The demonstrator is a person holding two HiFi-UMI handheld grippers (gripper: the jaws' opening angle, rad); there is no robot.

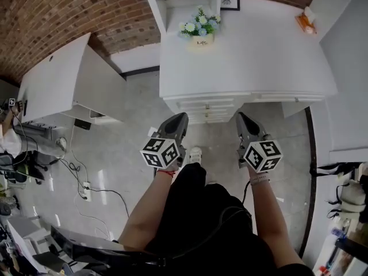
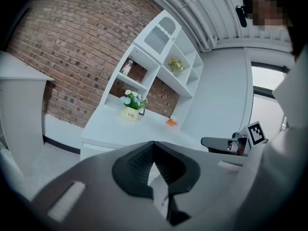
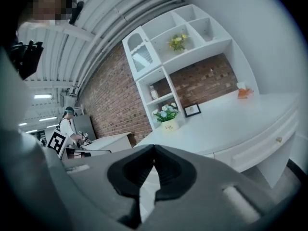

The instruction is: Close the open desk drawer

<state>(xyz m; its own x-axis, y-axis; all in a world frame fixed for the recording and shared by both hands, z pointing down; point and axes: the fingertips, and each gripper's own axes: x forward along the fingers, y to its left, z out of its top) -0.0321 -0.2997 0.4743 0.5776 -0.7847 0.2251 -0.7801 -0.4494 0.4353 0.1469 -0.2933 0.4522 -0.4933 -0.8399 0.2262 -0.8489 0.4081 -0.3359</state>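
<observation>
A white desk (image 1: 253, 59) stands ahead of me against the brick wall. Its stack of drawers (image 1: 207, 109) faces me under the front edge; from this steep angle I cannot tell which one stands out. My left gripper (image 1: 180, 118) hovers just before the stack's left side, jaws together and empty. My right gripper (image 1: 241, 118) hangs level with it at the stack's right edge, also shut on nothing. In the left gripper view the left gripper (image 2: 154, 144) points at the desk's corner (image 2: 91, 137); in the right gripper view the right gripper (image 3: 154, 148) points at the desk front (image 3: 250, 148).
A flower pot (image 1: 200, 32), a small picture frame (image 1: 230, 2) and an orange item (image 1: 306, 23) sit on the desk below white shelves (image 2: 159, 57). Another white desk (image 1: 52, 79) stands left. Cables (image 1: 80, 180) lie on the floor. A person (image 3: 67, 124) stands far off.
</observation>
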